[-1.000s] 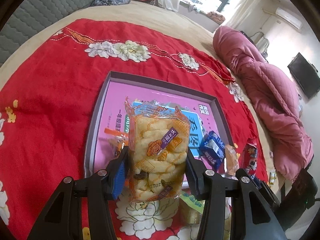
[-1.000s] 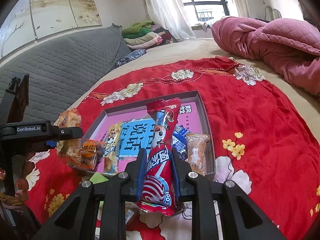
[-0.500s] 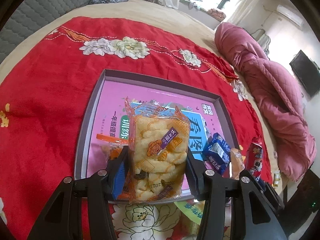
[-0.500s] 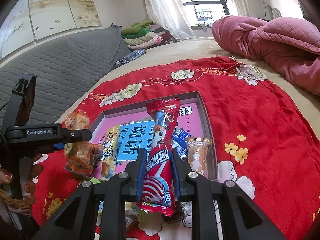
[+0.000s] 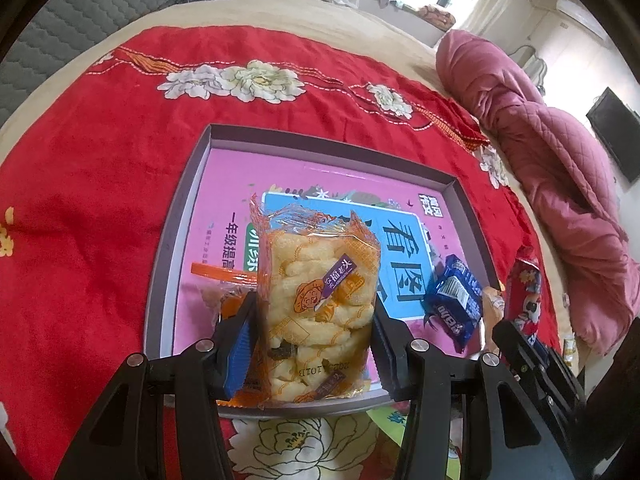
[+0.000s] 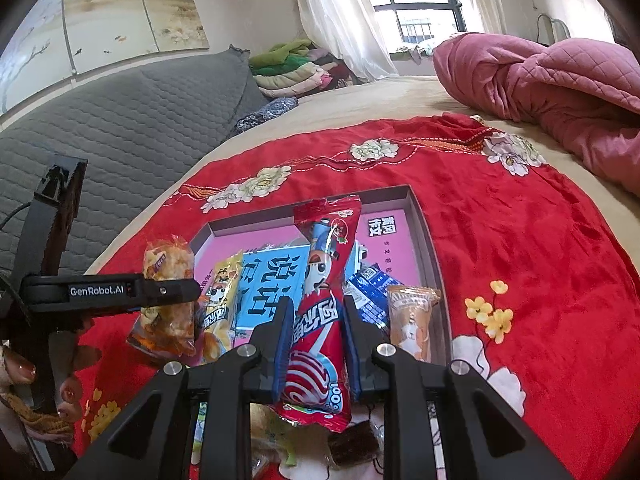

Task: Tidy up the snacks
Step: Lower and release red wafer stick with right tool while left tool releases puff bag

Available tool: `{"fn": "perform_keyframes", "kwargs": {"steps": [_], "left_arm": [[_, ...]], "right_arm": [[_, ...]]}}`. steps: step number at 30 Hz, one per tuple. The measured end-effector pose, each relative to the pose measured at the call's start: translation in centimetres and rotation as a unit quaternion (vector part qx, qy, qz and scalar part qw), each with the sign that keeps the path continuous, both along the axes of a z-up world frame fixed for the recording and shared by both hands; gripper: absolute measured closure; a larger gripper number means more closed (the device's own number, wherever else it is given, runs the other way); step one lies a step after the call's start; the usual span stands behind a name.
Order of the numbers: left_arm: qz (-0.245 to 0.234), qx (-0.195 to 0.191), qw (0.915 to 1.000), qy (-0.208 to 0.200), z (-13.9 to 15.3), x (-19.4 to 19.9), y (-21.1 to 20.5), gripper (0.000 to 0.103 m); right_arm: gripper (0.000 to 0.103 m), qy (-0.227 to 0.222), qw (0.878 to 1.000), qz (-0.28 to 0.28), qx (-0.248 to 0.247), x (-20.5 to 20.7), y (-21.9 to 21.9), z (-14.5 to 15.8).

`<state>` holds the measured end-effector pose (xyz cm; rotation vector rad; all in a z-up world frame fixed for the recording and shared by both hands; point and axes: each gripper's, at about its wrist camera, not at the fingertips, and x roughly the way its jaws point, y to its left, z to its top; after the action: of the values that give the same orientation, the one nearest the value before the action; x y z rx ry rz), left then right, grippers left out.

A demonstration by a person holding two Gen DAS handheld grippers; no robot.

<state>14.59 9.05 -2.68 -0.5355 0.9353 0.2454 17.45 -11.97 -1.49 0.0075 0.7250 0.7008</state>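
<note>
Tray (image 5: 176, 240) w/ pink book sits on red floral cloth (image 5: 100, 140). Left gripper (image 5: 316, 316) jaws clamp puffed-corn snack bag (image 5: 316, 300) over tray's 6 o'clock edge. Right gripper (image 6: 316, 320) jaws pinch red snack stick (image 6: 320, 304) upright, approx 5 o'clock of tray.

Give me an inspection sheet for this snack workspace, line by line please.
Surface: red flowered blanket spread over a bed.
Job's things: shallow tray with a pink printed bottom; in it a blue packet, an orange packet, a yellow packet and a tan packet.
Clutter: more wrapped snacks lie on the blanket at the tray's near edge; too hidden to identify.
Grippers: left gripper shut on a clear bag of puffed snacks above the tray; right gripper shut on a long red packet.
Cables: a thin dark cable behind the left gripper.
Surroundings: pink quilt, grey headboard, folded clothes, window.
</note>
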Motion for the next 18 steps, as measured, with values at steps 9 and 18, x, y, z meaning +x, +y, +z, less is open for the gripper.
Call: {"fn": "perform_keyframes", "kwargs": {"steps": [9, 18], "left_arm": [[-0.003, 0.004, 1.0000, 0.001, -0.1, 0.2, 0.0, 0.050], [-0.007, 0.002, 1.0000, 0.002, -0.3, 0.5, -0.3, 0.050]], "right_arm": [[0.079, 0.001, 1.000, -0.001, -0.005, 0.7, 0.6, -0.7], [0.079, 0.003, 1.000, 0.000, -0.030, 1.0, 1.7, -1.8]]}}
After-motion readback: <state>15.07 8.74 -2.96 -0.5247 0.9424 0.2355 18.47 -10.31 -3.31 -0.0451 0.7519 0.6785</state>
